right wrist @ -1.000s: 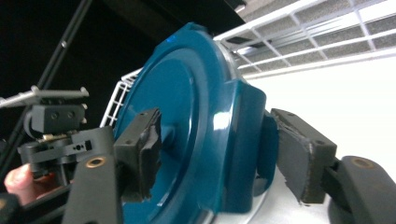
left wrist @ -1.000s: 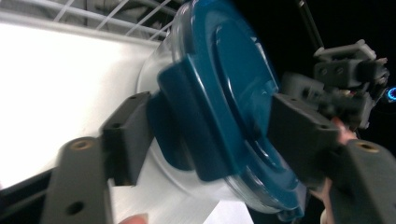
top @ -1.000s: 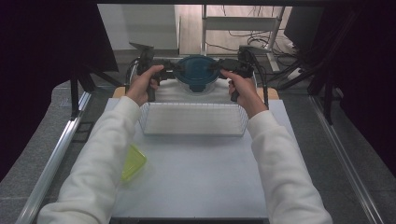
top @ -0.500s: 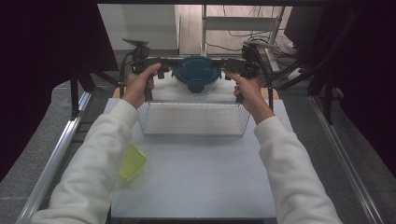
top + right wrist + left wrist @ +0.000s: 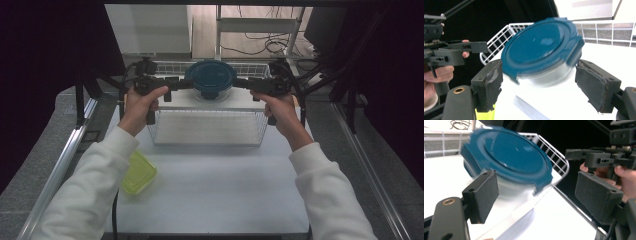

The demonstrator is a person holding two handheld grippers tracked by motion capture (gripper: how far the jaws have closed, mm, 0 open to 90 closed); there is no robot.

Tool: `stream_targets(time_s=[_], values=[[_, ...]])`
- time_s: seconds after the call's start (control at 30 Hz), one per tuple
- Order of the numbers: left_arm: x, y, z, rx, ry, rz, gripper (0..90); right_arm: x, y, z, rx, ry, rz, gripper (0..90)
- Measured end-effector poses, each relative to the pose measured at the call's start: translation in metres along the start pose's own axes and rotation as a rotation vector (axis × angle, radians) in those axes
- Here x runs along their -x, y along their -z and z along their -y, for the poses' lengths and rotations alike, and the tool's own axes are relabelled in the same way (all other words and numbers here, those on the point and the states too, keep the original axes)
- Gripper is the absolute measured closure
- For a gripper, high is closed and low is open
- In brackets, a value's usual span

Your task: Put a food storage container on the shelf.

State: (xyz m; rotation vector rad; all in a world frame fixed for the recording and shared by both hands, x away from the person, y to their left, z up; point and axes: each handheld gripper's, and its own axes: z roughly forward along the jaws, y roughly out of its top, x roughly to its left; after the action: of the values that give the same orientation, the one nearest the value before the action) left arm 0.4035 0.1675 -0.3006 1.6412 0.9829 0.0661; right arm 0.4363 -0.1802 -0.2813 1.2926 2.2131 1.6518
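Jaws of both your grippers stand parted, having just been opening; the pads press on nothing. Your left gripper point(image 5: 187, 84) points in from nine o'clock and your right gripper point(image 5: 240, 83) from three o'clock, each toward the round container point(image 5: 210, 80) with the dark blue lid. That container sits at twelve o'clock on the table point(image 5: 215, 185), at the far end of the wire basket point(image 5: 207, 127), between the two sets of jaws. In the left gripper view, the container point(image 5: 509, 157) lies beyond the pads, its lid tilted and blurred, with the basket rim point(image 5: 554, 157) behind it and your right hand point(image 5: 624, 176) at three o'clock. In the right gripper view, the container point(image 5: 541, 47) lies between the two pads, with small gaps on both sides. Your left hand point(image 5: 142, 102) grips its handle at the basket's near-left corner. A yellow-green box point(image 5: 137, 172) rests on the table at eight o'clock, beside your left sleeve point(image 5: 90, 195).
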Motion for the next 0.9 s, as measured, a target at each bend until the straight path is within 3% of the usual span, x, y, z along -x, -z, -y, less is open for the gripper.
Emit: stream_targets(time_s=[0.03,0.13,0.2,0.23,0.27,0.3,0.4,0.47,0.67,0.8,0.9], values=[[0.006,0.006,0.011,-0.009,-0.029,-0.004,19.0,-0.002,0.008,0.01,0.0,0.02,-0.009,22.3],[0.011,0.012,0.023,-0.015,-0.051,-0.005,19.6,-0.002,0.016,0.02,0.0,0.033,-0.012,22.3],[0.013,0.018,0.037,-0.023,-0.052,0.004,20.2,0.0,0.023,0.032,0.001,0.04,-0.014,22.4],[0.016,0.022,0.052,-0.044,-0.061,-0.022,20.5,0.002,0.029,0.044,0.005,0.033,-0.027,22.5],[0.016,0.022,0.052,-0.044,-0.061,-0.022,20.6,0.002,0.029,0.044,0.005,0.033,-0.027,22.5],[0.017,0.027,0.067,-0.057,-0.056,-0.031,20.8,0.004,0.034,0.057,0.006,0.037,-0.024,22.5],[0.019,0.031,0.081,-0.058,-0.056,-0.032,21.0,0.007,0.038,0.07,0.0,0.041,-0.023,22.3],[0.021,0.036,0.1,-0.059,-0.067,-0.035,21.2,0.008,0.045,0.088,-0.005,0.055,-0.018,22.3],[0.022,0.041,0.127,-0.077,-0.06,-0.028,22.5,0.008,0.052,0.119,-0.028,0.046,-0.031,22.4],[0.02,0.038,0.142,-0.135,-0.057,-0.06,23.8,0.007,0.056,0.142,-0.048,0.039,-0.027,22.3],[0.02,0.036,0.152,-0.159,-0.06,-0.081,24.2,0.017,0.059,0.165,-0.077,0.012,-0.025,22.7]])
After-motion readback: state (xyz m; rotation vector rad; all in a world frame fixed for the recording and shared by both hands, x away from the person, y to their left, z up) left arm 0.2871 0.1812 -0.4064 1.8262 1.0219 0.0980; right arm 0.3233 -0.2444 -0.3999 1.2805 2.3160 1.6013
